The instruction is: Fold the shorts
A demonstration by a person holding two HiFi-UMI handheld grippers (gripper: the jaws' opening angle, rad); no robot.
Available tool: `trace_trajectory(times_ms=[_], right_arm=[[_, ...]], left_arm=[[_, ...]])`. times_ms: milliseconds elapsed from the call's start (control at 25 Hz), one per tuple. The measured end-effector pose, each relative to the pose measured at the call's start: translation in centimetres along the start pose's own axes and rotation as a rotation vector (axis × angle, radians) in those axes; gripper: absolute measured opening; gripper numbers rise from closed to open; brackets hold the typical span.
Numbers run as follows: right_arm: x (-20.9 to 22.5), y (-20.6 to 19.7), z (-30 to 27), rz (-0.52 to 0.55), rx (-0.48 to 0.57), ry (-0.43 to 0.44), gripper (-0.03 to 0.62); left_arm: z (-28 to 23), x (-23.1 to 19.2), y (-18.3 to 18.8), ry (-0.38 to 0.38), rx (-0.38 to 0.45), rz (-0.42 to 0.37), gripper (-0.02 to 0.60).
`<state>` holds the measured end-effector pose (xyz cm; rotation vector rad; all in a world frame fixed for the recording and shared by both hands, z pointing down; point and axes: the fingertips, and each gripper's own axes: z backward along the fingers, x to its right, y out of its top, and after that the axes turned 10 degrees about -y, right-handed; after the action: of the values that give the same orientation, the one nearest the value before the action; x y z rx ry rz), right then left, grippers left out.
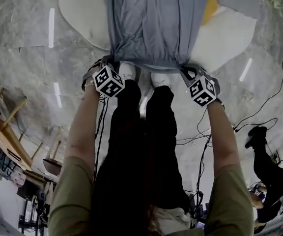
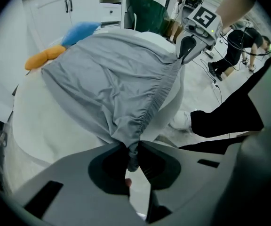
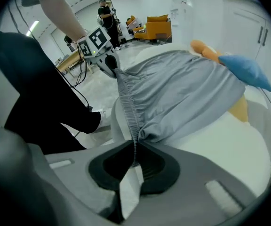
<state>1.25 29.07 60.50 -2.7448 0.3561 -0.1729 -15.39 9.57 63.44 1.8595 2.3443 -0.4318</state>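
The head camera looks steeply down, shorts at twelve o'clock. Each gripper camera sits close behind its jaws, looking along the waistband: one shows the right gripper at one o'clock, the other the left gripper at eleven.

A white table lies in front of you. At its far side you have an orange cloth with a blue one just beside it. Past them stand white cabinets with dark handles, and next to those a dark green object that you can't make out clearly. The floor around you is grey and marbled. Black cables trail over it on your right, near a person in black. A wooden frame stands on your left, and a yellow sofa sits far across the room.
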Motion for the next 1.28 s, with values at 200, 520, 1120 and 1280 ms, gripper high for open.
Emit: trace_trajectory(times_ms=[200,520,1120,1280], right_arm=[[0.1,-0.8,-1.5,-0.038,-0.073,-0.017,0.033],[0.3,0.9,1.5,-0.358,-0.119,0.053,0.336],[28.0,10.3,9.0,-0.85,0.118,-0.205,0.334],[34.7,12.3,6.9,-0.869,0.148,-0.184,0.334]], left_arm=[[-1.5,-0.4,-0.4,-0.013,-0.053,0.053,0.092],[1.9,0.9,-0.2,-0.106,-0.027,0.244,0.408],[6.0,15.5,18.7,-0.2,0.325,0.602,0.419],[2.2,16.8,21.9,-0.164,0.31,0.674,0.417]])
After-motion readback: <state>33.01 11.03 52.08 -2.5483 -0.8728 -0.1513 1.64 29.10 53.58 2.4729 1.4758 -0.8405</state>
